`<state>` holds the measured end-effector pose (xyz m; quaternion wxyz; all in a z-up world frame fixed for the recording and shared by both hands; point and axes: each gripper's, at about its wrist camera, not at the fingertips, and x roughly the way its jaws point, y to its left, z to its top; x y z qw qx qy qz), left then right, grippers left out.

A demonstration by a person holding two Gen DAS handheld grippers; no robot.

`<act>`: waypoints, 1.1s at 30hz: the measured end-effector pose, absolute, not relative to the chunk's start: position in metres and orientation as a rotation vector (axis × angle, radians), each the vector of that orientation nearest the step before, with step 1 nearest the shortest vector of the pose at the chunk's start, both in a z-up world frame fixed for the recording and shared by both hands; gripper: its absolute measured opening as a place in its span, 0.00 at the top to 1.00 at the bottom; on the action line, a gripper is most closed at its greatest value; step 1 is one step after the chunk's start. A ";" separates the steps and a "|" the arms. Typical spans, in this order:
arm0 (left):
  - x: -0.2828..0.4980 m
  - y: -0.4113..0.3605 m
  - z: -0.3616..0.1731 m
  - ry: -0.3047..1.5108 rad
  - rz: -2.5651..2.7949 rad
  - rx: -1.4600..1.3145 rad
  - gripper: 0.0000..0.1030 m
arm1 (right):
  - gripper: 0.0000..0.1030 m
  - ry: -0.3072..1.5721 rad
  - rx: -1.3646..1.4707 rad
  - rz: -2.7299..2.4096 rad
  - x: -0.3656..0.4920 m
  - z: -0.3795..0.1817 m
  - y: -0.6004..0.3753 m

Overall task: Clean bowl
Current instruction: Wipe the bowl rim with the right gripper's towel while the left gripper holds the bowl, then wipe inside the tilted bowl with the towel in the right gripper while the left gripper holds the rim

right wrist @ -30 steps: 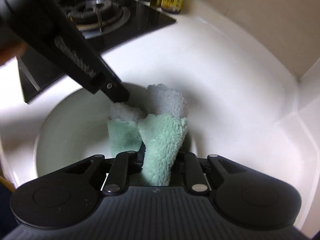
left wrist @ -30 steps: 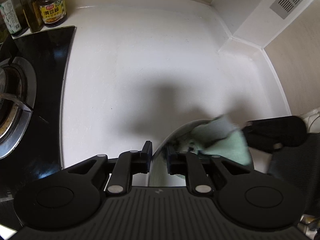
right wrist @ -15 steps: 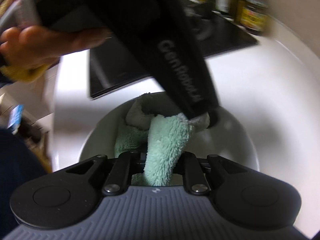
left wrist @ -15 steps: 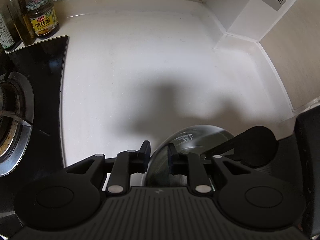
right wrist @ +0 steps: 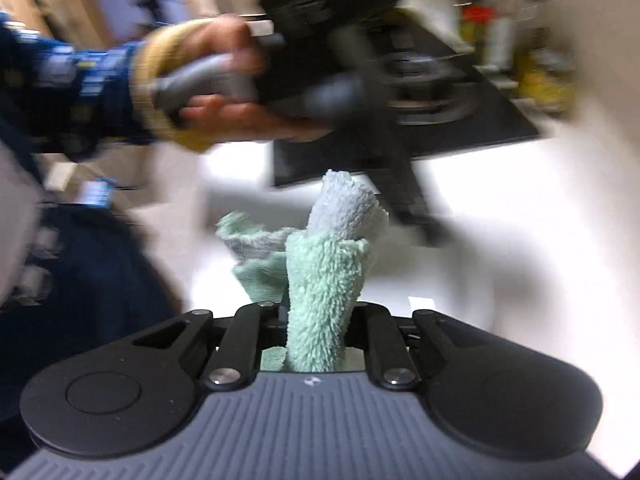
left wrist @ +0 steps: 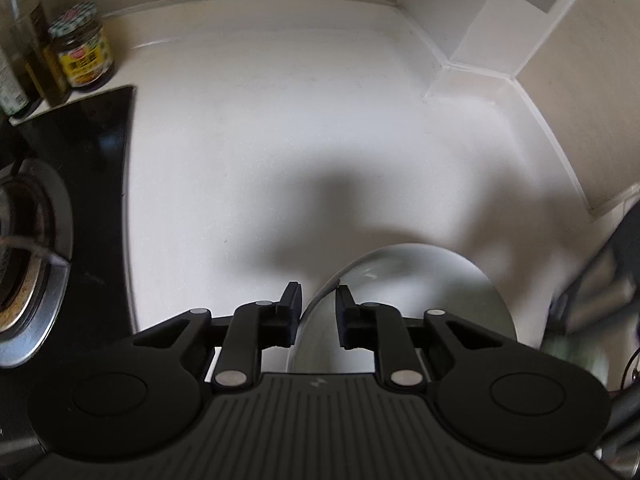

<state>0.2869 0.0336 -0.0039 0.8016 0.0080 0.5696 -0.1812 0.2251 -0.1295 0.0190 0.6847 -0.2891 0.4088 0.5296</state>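
Note:
In the left wrist view my left gripper is shut on the rim of a white bowl, which stands on the white counter; its inside looks bare. In the right wrist view my right gripper is shut on a green and grey fluffy cloth that sticks up between the fingers. The cloth is out of the bowl, and the bowl does not show in this blurred view. The left gripper's body and the hand holding it fill the upper part of that view.
A black gas hob with a steel burner lies to the left. A sauce jar and bottles stand at the back left corner. Walls close the counter at the back and right. The right gripper's dark body is at the right edge.
My right gripper has lifted the cloth out of the bowl and drawn back to the right. The left gripper keeps its hold on the bowl's rim; the bowl's inside now shows.

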 end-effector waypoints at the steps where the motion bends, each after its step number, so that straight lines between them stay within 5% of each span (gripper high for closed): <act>1: 0.286 0.035 -0.003 1.224 -0.379 0.018 0.85 | 0.89 0.889 -0.725 1.110 0.225 0.020 -0.126; 8: 0.272 0.043 -0.011 1.295 -0.297 0.022 0.86 | 0.89 0.762 -1.218 1.023 0.214 -0.025 -0.077; 14: 0.268 0.038 -0.020 1.273 -0.264 0.043 0.84 | 0.89 0.871 -1.377 1.070 0.208 -0.045 -0.055; 23: 0.276 0.028 -0.026 1.230 -0.273 0.070 0.71 | 0.89 1.111 -1.006 1.437 0.216 -0.026 -0.069; 30: 0.279 0.021 -0.032 1.246 -0.302 0.091 0.66 | 0.89 1.052 -0.744 1.537 0.215 0.010 -0.095; 33: 0.281 0.020 -0.034 1.239 -0.301 0.118 0.71 | 0.90 1.014 -0.680 1.548 0.210 0.046 -0.117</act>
